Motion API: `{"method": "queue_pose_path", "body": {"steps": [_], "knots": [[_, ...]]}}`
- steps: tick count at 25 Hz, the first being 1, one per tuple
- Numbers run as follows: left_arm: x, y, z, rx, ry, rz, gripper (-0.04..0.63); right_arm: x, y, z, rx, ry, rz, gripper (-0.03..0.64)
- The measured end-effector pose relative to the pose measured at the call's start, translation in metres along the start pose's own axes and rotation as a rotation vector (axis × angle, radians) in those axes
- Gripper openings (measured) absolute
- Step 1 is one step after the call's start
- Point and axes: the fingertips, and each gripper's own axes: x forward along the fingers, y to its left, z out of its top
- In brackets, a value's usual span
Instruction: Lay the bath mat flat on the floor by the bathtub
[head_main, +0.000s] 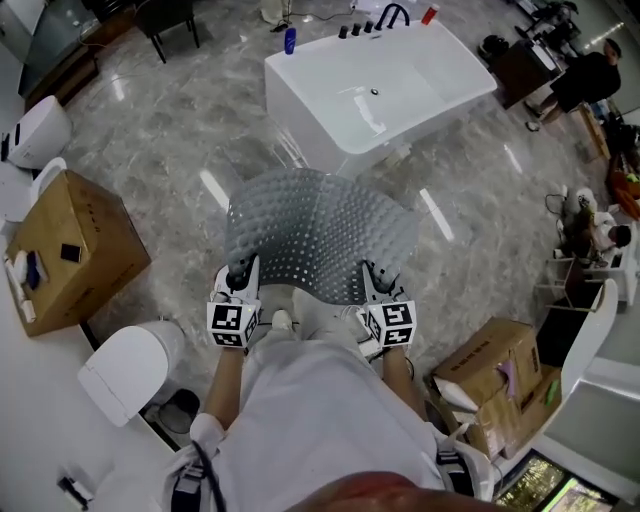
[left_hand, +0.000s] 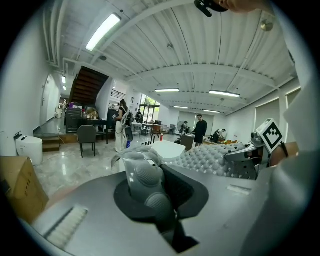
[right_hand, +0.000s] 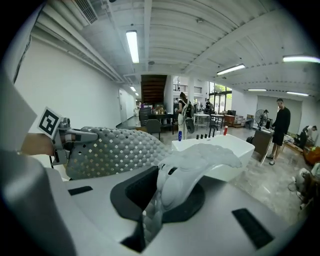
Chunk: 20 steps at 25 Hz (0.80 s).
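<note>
- The bath mat (head_main: 320, 235), grey and covered in small bumps and holes, is held up off the floor (head_main: 170, 150) in front of the person. It is spread wide but arched upward in the middle, not lying flat.
- The left gripper (head_main: 240, 274) is clamped on the mat's near left corner. In the left gripper view its jaws are pressed together on a fold of the mat.
- The right gripper (head_main: 374, 276) is clamped on the near right corner in the same way, with the mat's edge bunched between its closed jaws.
- The two grippers sit side by side at about the same height, with the mat stretched between them.
- The white bathtub (head_main: 310, 120) stands beyond the mat's far edge, with bare floor showing between them.
- A blue bottle (head_main: 290, 40) stands on the floor beside the tub's far left corner.
- A cardboard box (head_main: 85, 245) sits to the left, and a white toilet (head_main: 130, 365) is nearer the person on the same side.
- More cardboard boxes (head_main: 490, 365) lie to the right.
</note>
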Motion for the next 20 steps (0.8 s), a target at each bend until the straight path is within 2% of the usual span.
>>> {"method": "queue_pose_path", "body": {"steps": [5, 10, 15, 20], "knots": [[0.042, 0.017, -0.014, 0.015, 0.061, 0.01, 0.02, 0.04, -0.024, -0.017, 0.022, 0.05, 0.004, 0.026], [0.114, 0.049, -0.056, 0.034, 0.131, 0.021, 0.021, 0.118, -0.056, -0.056, 0.039, 0.103, 0.017, 0.028], [0.189, 0.085, -0.134, 0.03, 0.154, 0.027, 0.021, 0.206, -0.087, -0.118, 0.078, 0.126, 0.025, 0.026], [0.26, 0.123, -0.24, -0.001, 0.183, 0.066, 0.021, 0.305, -0.107, -0.192, 0.035, 0.173, 0.056, 0.026]]}}
